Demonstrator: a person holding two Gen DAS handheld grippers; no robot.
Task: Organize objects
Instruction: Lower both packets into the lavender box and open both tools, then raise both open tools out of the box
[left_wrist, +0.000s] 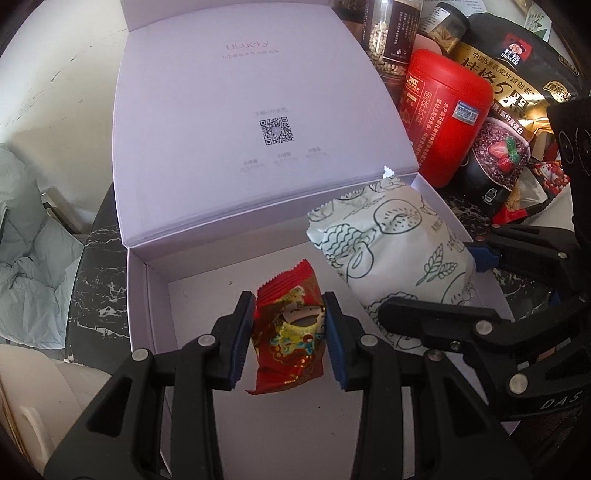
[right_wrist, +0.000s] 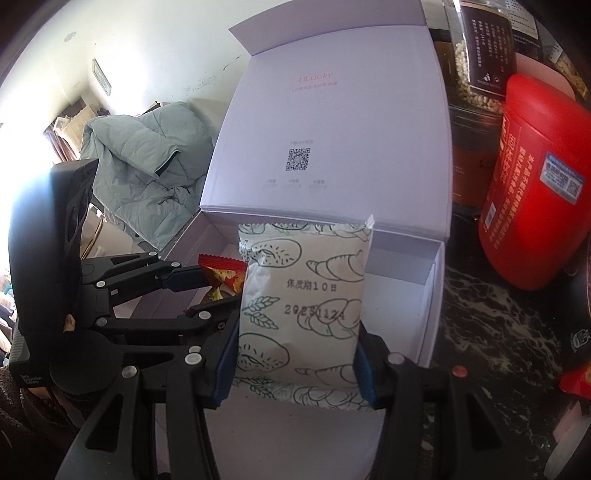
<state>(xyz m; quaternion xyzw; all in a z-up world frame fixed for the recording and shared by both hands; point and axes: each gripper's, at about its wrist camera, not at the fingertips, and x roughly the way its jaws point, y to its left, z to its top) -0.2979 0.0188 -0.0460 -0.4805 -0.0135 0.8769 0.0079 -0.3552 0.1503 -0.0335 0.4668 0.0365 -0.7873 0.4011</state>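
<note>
A pale lilac gift box stands open on the dark marble table, its lid upright at the back. My left gripper is shut on a red snack packet and holds it over the box's inside. My right gripper is shut on a white bread packet with green drawings and holds it over the box's right part. In the left wrist view the white packet and the right gripper are at the right. In the right wrist view the left gripper and red packet are at the left.
Behind and right of the box stand a red canister, a black Quaker oats bag and jars of grain. More red packets lie on the marble table at right. A grey-green quilt lies at left.
</note>
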